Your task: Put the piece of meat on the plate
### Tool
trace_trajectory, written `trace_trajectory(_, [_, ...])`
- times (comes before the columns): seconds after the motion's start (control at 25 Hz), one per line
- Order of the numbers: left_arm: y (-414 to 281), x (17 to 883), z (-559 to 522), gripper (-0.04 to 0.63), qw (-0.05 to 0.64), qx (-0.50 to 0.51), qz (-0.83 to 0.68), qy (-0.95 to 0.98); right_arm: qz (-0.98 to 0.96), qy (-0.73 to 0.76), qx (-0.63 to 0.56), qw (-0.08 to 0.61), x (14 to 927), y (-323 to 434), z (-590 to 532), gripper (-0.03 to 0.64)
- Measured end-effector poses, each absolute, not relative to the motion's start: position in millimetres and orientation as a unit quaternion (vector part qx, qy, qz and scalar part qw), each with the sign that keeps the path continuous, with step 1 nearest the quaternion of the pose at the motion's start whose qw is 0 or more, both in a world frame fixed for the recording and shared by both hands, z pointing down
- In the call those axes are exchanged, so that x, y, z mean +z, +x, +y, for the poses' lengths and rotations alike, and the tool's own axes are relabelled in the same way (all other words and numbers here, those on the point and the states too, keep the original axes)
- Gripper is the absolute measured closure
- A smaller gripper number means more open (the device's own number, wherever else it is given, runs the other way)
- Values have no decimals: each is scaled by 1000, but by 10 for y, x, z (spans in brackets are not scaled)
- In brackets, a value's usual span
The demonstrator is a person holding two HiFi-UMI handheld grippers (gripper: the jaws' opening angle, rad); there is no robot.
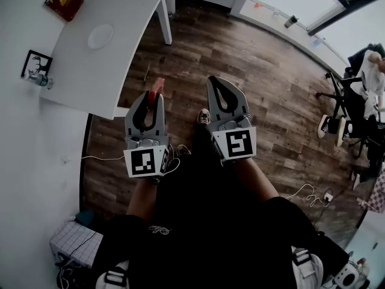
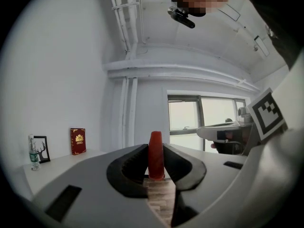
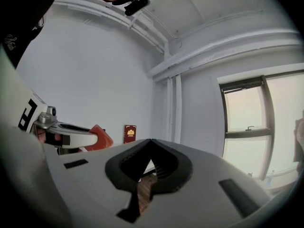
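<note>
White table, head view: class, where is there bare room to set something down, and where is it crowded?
Bare: the table top between the plate and its near edge, and from the plate across to the leg-side edge. Crowded: the wall side, where the red book, framed picture and bottle stand.

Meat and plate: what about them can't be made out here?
- Meat: its lower end is hidden inside the left gripper in that gripper's view; the head view shows only its tip.
- Plate: small and white on the white table in the head view, so its depth is unclear; neither gripper view shows it.
</note>
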State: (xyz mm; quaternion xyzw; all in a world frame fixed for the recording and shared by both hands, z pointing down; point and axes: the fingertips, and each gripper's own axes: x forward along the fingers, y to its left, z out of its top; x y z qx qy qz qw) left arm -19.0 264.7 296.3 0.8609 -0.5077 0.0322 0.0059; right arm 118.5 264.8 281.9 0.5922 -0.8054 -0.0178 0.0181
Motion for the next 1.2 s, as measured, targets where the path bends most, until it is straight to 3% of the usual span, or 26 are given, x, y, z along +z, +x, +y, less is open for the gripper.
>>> trace_trajectory(0.6, [256,2988,1232,503,2,72,-560,826,-840,542,15,6,3068,1742,1017,595])
trace_trajectory(0.96, [367,3124,910,503,8,104,-571,814,-863,503,42,-1,3161,1649,618,595])
trace_trajectory(1.2, [73,3185,751,503,12,111,-586,803,-872,488,49,0,3205,1371,390,595])
